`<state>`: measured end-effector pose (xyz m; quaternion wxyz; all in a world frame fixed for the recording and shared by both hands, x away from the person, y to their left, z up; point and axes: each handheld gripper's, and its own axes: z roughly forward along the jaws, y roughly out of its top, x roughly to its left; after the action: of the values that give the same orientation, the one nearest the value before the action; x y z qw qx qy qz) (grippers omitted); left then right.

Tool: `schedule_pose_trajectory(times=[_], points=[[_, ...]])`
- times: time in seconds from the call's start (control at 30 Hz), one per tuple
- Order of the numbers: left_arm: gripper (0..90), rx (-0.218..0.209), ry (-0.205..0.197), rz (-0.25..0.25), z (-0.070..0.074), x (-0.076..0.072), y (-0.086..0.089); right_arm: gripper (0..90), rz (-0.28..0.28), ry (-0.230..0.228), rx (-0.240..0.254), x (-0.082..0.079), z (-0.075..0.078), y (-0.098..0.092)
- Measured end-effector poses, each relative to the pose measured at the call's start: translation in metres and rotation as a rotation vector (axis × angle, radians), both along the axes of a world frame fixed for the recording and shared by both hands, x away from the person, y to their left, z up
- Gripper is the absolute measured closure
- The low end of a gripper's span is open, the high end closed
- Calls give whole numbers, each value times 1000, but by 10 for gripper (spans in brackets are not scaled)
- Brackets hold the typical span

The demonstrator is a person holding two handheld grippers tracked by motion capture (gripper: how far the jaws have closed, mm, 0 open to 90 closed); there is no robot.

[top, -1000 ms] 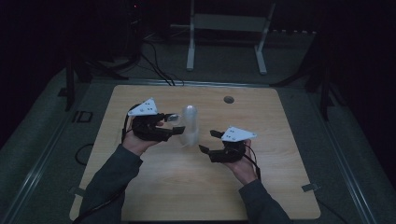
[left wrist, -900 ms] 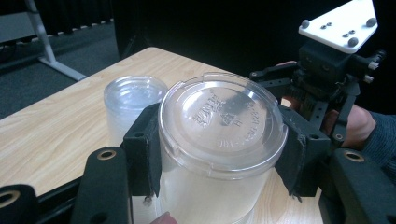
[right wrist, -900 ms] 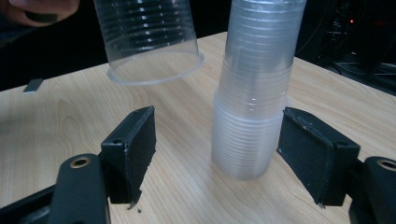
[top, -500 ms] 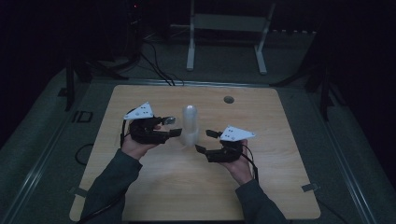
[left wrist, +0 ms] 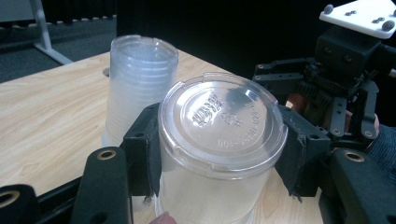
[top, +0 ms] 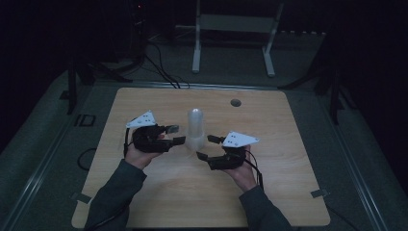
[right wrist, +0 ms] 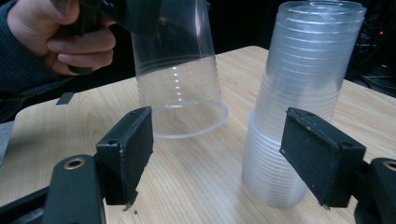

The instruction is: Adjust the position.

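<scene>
Clear plastic cup (left wrist: 219, 154), upside down, is clamped in the left gripper (left wrist: 219, 158); both black pads press its side wall just below the base, which faces up with embossed lettering. In the right gripper view the same cup (right wrist: 180, 88) hangs mouth-down, its rim just above the wooden table (right wrist: 196, 182) or barely touching it; which of the two cannot be told. It sits just beside the stack of cups (right wrist: 299, 102), apart from it.

Progress, as judged from this layout: one cup has been separated from the stack and is under control of the left gripper. Setting it down on the table and releasing it is not yet done. The stack (top: 195, 127) stands upright near the table centre with many cups left, so most of the work appears to lie ahead if every cup is to be taken off.

Right gripper (right wrist: 233, 154): jaws wide apart, holding nothing. The lower part of the stack lies between its pads, nearer the right pad, with no contact visible. In the high view, the right gripper (top: 209, 147) sits on the person's side of the stack and the left gripper (top: 175, 134) just to the stack's left. A small round hole (top: 235, 102) lies farther back on the table.
</scene>
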<state>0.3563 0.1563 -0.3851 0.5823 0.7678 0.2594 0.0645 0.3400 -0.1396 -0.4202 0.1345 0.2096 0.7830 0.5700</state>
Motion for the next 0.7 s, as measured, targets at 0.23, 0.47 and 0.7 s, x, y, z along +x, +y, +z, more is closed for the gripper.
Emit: schedule_pose_trajectory(times=[0.23, 0.47, 0.7], points=[[409, -25, 17, 2, -10, -2, 2, 243, 17, 2, 5, -1, -2, 5], [410, -51, 25, 5, -15, -3, 4, 232, 36, -2, 18, -1, -3, 8], [410, -82, 34, 7, -16, -5, 5, 228, 48, 9, 24, -1, -6, 12]])
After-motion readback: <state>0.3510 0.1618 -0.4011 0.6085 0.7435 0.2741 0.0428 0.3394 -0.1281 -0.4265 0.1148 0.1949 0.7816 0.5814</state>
